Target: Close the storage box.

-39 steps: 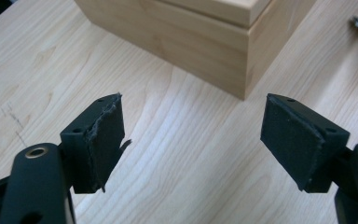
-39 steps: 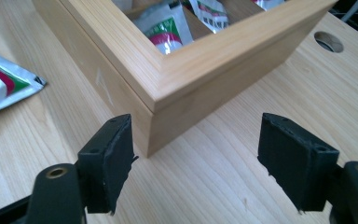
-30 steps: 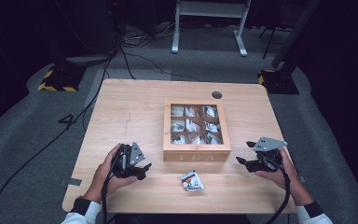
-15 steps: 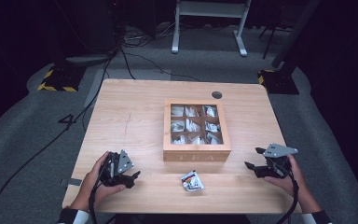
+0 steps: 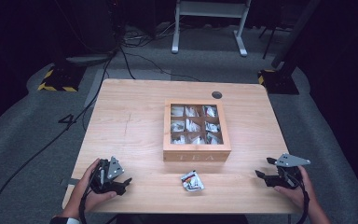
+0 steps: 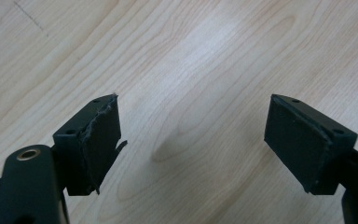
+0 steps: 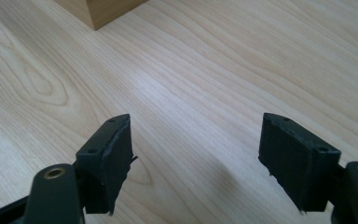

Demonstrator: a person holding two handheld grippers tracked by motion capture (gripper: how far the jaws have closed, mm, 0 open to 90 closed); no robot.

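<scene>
At the lower middle of the high view, a small tea sachet (image 5: 192,181) lies loose on the light wooden worktop (image 5: 130,121), just in front of the wooden tea box (image 5: 196,129) that sits at the centre of the frame. The box is divided into nine compartments, each with pale sachets inside, and its front wall carries the word TEA. The sachet is close to the box's front wall but not touching it

At the lower left of the high view the left tool (image 5: 120,184) rests near the worktop's front edge, held in a hand (image 5: 86,196), well apart from the sachet. In the left gripper view its jaws stand wide apart with only bare wood grain between them

At the lower right of the high view the right tool (image 5: 264,168) is held by the other hand (image 5: 297,192), also well apart from the sachet. In the right gripper view its jaws gape wide and grip nothing; a corner of the box shows at the upper left of that frame
</scene>
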